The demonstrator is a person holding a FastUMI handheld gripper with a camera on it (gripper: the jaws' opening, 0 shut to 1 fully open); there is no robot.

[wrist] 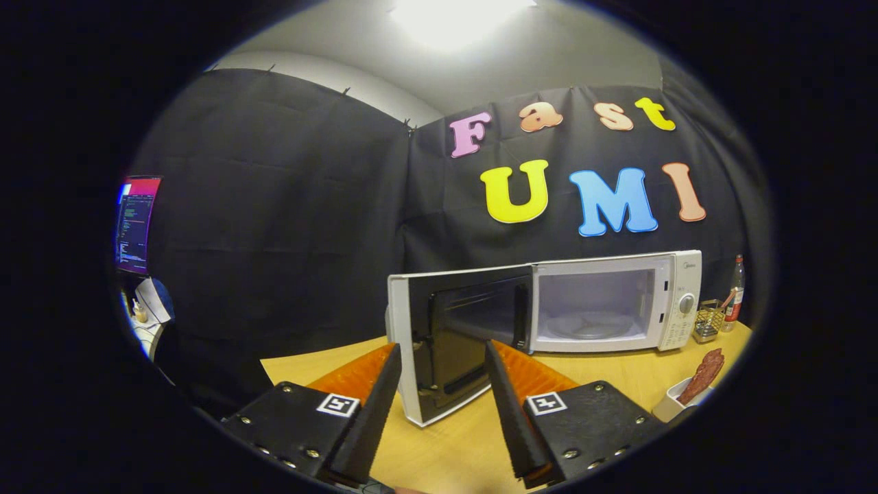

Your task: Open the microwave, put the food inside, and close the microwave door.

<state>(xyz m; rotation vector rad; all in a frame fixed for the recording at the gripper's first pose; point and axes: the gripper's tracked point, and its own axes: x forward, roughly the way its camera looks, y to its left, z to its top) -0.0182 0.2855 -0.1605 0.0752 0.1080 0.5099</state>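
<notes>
Beyond the parted, empty tongs, the white microwave stands open.

Black cloth hangs as the booth's wall, in two panels that meet at a corner seam behind the table. Above the cloth runs a pale wall and a grey ceiling with a bright ceiling light glaring white. A light wooden table fills the foreground. Off beyond the cloth's edge glows a monitor, and beneath it stands a cluttered white desk.
</notes>
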